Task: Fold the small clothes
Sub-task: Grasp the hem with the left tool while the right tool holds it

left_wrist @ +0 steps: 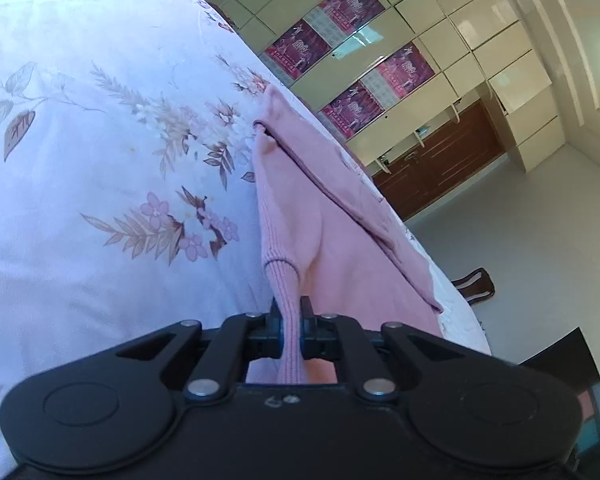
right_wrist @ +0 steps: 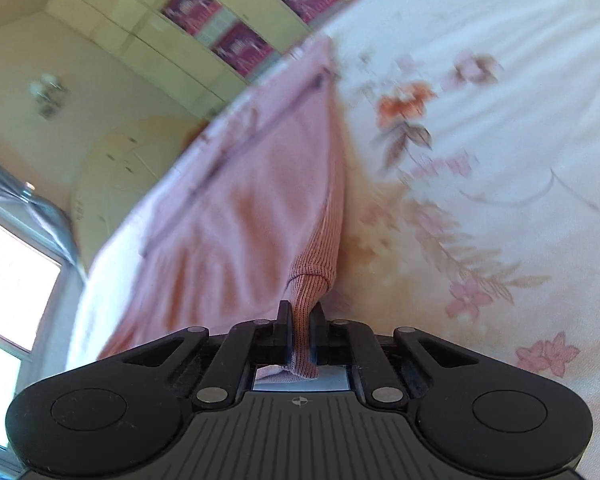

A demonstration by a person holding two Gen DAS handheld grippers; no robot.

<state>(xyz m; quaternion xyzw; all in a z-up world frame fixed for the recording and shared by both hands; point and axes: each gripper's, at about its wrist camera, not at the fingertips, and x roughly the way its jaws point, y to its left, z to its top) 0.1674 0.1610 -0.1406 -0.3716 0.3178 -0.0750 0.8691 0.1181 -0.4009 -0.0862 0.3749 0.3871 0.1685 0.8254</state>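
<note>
A pink knitted garment with ribbed hem (left_wrist: 340, 216) lies along the edge of a bed spread with a white floral-print sheet (left_wrist: 100, 140), its ribbed corners lifted, one pinched tight in the black left claw (left_wrist: 291, 312) and the other in the black right claw (right_wrist: 301, 316). Beyond the bed's edge stand cream wall cabinets (left_wrist: 480, 32) carrying magenta posters (left_wrist: 352, 4), a brown wooden cabinet (left_wrist: 440, 160) and a dark wooden chair (left_wrist: 476, 284); nothing lies on the sheet beside the garment.
</note>
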